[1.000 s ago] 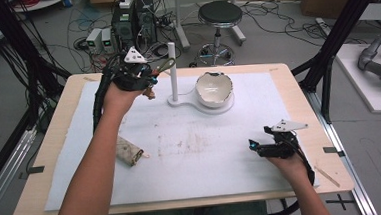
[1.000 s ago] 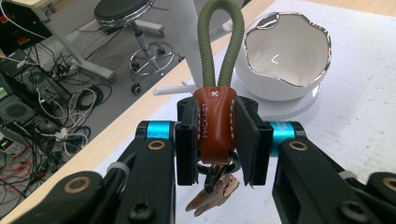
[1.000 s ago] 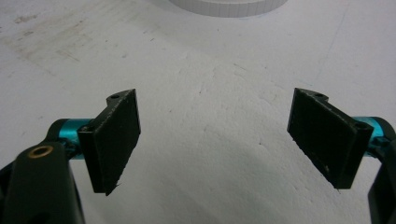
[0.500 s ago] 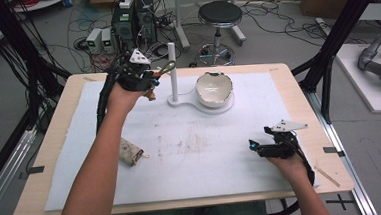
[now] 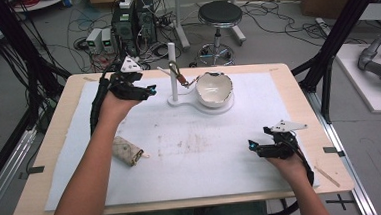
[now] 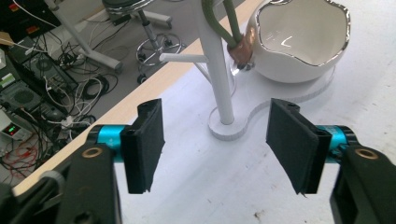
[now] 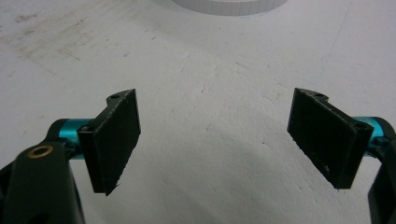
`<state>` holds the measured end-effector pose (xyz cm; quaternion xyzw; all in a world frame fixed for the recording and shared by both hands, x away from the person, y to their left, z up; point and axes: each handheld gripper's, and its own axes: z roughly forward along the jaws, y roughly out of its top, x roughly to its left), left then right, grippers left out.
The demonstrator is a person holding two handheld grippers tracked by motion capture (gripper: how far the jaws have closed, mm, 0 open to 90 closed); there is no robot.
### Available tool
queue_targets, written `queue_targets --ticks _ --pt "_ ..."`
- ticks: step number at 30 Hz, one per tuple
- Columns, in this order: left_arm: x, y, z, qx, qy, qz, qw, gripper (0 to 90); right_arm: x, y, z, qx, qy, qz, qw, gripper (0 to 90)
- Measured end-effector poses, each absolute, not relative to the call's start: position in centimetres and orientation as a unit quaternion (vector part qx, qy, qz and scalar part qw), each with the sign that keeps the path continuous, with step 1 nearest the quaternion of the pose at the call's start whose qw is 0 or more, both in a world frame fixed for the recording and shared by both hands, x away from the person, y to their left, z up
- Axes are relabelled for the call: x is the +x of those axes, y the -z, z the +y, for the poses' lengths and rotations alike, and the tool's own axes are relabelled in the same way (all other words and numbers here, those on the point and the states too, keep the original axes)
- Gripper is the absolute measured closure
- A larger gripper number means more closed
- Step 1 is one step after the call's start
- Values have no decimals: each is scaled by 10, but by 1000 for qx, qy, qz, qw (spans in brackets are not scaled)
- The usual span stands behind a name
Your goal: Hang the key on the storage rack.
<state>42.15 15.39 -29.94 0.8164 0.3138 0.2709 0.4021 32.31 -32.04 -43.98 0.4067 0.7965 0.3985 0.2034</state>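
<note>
Now both pairs of jaws stand apart, holding nothing.
Left gripper (image 6: 215, 144), just opened, faces the white stand (image 6: 215, 70), where a green loop (image 5: 175, 71) hangs beside the bowl (image 5: 214, 88); right gripper (image 7: 215, 140) hovers over the mat (image 7: 210, 70).

Table (image 5: 51, 161): light wood top, dark metal framing at both sides. White mat (image 5: 221, 150) covers most of the top, wood border bare all round; faint brown smudges near mat centre. On mat: white stand (image 5: 180, 100) at the far middle, its flat base carrying an upright post and a white bowl (image 5: 215, 88); small patterned roll (image 5: 127, 151) near left, well apart from stand
</note>
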Motion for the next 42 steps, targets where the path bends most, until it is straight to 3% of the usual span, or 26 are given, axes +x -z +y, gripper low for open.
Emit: queue_targets --ticks 25,42 --pt "359 347 184 803 -247 310 446 234 328 439 -318 415 -407 787 206 173" --pt "320 382 199 790 -227 327 466 211 331 439 -317 421 -410 782 208 173"
